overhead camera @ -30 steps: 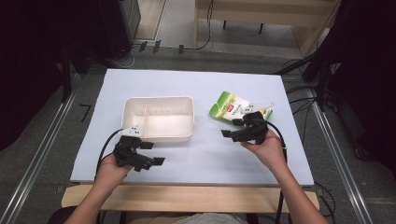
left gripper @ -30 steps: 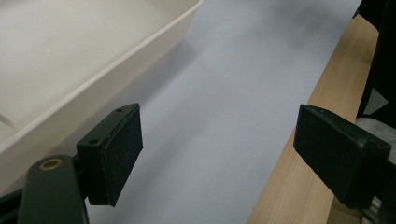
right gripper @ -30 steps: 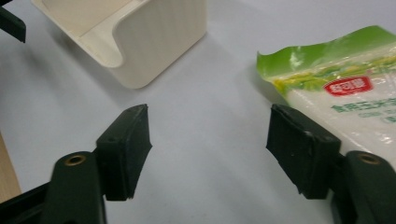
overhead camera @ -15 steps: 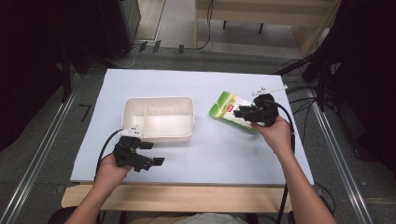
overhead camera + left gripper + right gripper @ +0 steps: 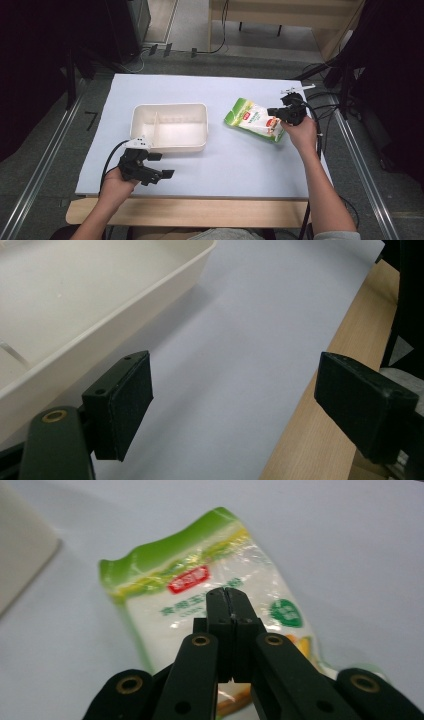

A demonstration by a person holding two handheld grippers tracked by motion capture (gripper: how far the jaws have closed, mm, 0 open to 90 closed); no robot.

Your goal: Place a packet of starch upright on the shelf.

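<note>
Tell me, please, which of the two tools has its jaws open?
The left tool, near the white tray, has jaws spread wide apart. The right tool, over the green bag, has them pressed together.

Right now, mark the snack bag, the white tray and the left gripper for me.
snack bag (image 5: 252, 120): high view, middle of its printed front.
white tray (image 5: 170, 146): high view, near rim.
left gripper (image 5: 161, 166): high view, between its open jaws.

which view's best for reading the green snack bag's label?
Right gripper view: the green bag is close, with its red logo, print and green seal visible past the shut right claw. In the high view the bag is whole but small, its label unreadable.
</note>
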